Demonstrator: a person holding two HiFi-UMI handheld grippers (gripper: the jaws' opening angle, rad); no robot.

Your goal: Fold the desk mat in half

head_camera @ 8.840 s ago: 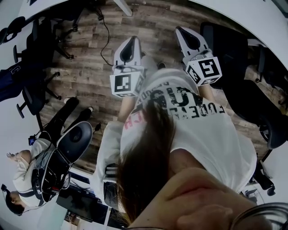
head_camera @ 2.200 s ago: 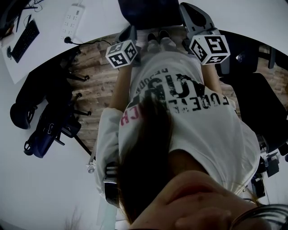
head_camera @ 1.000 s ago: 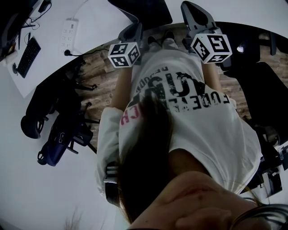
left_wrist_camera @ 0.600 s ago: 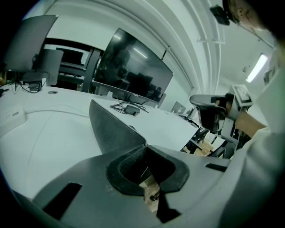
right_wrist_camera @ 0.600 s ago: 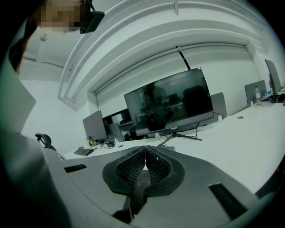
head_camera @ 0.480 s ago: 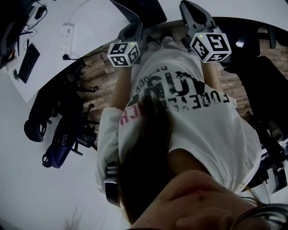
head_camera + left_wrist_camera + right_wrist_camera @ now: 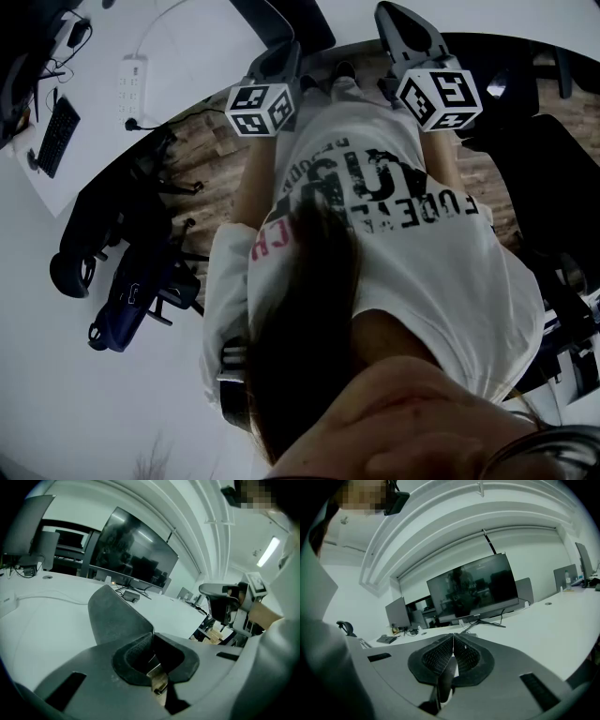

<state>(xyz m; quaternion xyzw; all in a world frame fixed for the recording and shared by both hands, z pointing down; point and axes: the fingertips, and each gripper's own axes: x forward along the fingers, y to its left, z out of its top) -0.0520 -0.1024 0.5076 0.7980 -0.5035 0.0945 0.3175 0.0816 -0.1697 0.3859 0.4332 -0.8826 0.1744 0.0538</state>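
The desk mat point(image 7: 281, 19) is a dark grey sheet on the white table point(image 7: 187, 37), at the top of the head view. In the left gripper view the desk mat point(image 7: 117, 616) shows as a dark flap with a rounded corner just past the jaws. My left gripper point(image 7: 284, 52) reaches the table's edge beside it, and the left gripper point(image 7: 152, 634) has its jaws together. Whether they touch the mat I cannot tell. My right gripper point(image 7: 392, 14) is held out to the right of the mat. That right gripper point(image 7: 453, 637) is shut on nothing, over bare table.
A large dark monitor point(image 7: 483, 588) stands on the far side of the table, with smaller screens point(image 7: 397, 613) to its left. A power strip point(image 7: 131, 75) and a keyboard point(image 7: 58, 122) lie at the left. Office chairs point(image 7: 122, 272) stand on the wood floor on both sides of me.
Several seconds ago both grippers hung over the floor; now they reach the table's edge. Over the last second the mat slid a little left in the head view. Both stayed shut.
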